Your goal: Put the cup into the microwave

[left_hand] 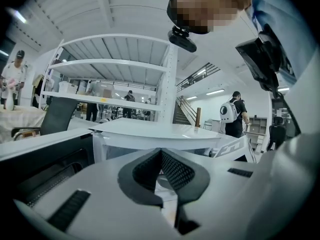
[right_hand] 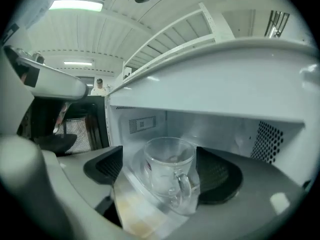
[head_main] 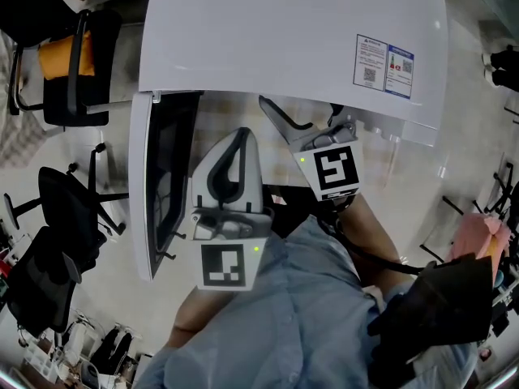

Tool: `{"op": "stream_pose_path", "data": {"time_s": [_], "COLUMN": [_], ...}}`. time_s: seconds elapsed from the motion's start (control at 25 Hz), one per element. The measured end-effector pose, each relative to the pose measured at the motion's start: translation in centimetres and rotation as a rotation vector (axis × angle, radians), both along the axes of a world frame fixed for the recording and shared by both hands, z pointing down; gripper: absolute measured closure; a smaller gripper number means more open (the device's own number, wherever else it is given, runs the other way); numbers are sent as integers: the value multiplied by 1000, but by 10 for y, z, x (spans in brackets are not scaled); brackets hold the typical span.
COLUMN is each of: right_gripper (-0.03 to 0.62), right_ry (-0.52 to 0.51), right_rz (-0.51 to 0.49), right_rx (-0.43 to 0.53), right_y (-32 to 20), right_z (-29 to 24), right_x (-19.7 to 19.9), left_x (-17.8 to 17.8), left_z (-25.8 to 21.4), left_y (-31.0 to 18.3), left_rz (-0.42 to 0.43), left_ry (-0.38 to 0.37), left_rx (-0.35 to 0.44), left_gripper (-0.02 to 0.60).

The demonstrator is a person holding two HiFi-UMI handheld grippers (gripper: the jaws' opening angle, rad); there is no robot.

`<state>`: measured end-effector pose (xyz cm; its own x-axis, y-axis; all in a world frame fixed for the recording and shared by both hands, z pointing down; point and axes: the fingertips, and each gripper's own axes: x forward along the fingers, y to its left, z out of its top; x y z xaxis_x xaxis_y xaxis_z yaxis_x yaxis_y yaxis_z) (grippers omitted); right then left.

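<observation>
The glass cup (right_hand: pixel 168 166) was seen standing inside the microwave (right_hand: pixel 225 129), at twelve o'clock of the right gripper (right_hand: pixel 162 173), whose jaws were spread either side of it, not pressing. The left gripper (left_hand: pixel 161 154) was clenched on nothing, the open door (head_main: pixel 166 177) at its nine o'clock.

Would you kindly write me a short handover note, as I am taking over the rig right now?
Left gripper: fingers together, empty, in front of the microwave.
Right gripper: fingers apart on either side of the cup, not pressing on it.
Cup: clear glass, upright inside the microwave, handle towards the right gripper.
Door: open.
Done: the cup stands inside, ungripped.
Left: draw the right gripper straight back without catching the handle. Shutting the door probably follows.
</observation>
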<state>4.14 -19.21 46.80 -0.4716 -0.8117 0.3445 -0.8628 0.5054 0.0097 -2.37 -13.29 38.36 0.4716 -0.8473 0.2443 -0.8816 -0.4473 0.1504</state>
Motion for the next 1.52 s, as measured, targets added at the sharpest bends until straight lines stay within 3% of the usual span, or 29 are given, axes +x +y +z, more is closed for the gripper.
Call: {"op": "stream_pose_path", "data": {"time_s": [0.56,1.04,1.16,1.36,1.52], "right_gripper": [168,172,238,475,577], "right_ry": [4,-131,-162,-162,-143], "right_rz": [31,-9,2,41,64], "right_rx": [-29,-32,13,112,154], "right_y": [41,108,112,110,114], "right_z": [-15,-93,-120,-155,-174], "right_x": [8,-7,-1,12,14], "left_x": [0,18,20,19,19], "left_z": [-20,-72,-87,-112,-128], "left_y": [13,37,43,47,57], "left_rz": [4,20,16,-6,-9], "left_ry": [-6,6,6,12,12], "left_rx": [36,84,105,149,180], "left_gripper": [574,574,574,574,574]}}
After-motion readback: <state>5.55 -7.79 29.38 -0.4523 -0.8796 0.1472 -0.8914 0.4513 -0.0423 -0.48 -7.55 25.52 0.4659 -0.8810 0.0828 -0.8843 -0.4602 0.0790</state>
